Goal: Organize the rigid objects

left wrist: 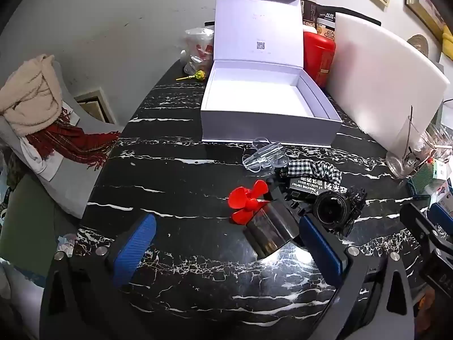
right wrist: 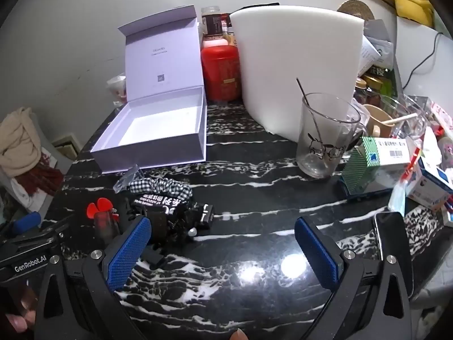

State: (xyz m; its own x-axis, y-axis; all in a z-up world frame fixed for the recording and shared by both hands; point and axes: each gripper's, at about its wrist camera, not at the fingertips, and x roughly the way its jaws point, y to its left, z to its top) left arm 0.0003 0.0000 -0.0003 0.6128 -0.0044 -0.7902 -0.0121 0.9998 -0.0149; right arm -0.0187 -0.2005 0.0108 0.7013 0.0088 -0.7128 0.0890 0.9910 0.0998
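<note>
- Between your left gripper's (left wrist: 226, 243) blue pads, the jaws stand spread wide and pinch nothing; only the black marbled tabletop (left wrist: 181, 170) lies beneath them.
- Just ahead of those jaws, towards the right pad, you have a small fan with a red propeller (left wrist: 249, 201) lying on its side, its dark shiny body pointing back at you.
- Right of the fan, just beyond the right pad, sits a black action camera (left wrist: 337, 208) with its lens facing you, touching a black labelled box (left wrist: 317, 185).
- Beyond those, a checked scrunchie (left wrist: 314, 168) and a clear plastic piece (left wrist: 263, 155) lie near the front wall of the white box (left wrist: 269, 130).
- Farther ahead of your left jaws, that white box stands open and empty, lid upright.
- Your right gripper (right wrist: 223, 252) also has its jaws spread wide with nothing between them.
- Just ahead of its left pad you see the same dark cluster, with the camera (right wrist: 184, 221) partly hidden behind the pad.
- Ahead and right of your right jaws stands a drinking glass (right wrist: 325, 138) holding a thin stick, with a white foam slab (right wrist: 297, 65) behind it.
- Beside the right pad, a phone (right wrist: 393, 249) lies at the tabletop's edge.
</note>
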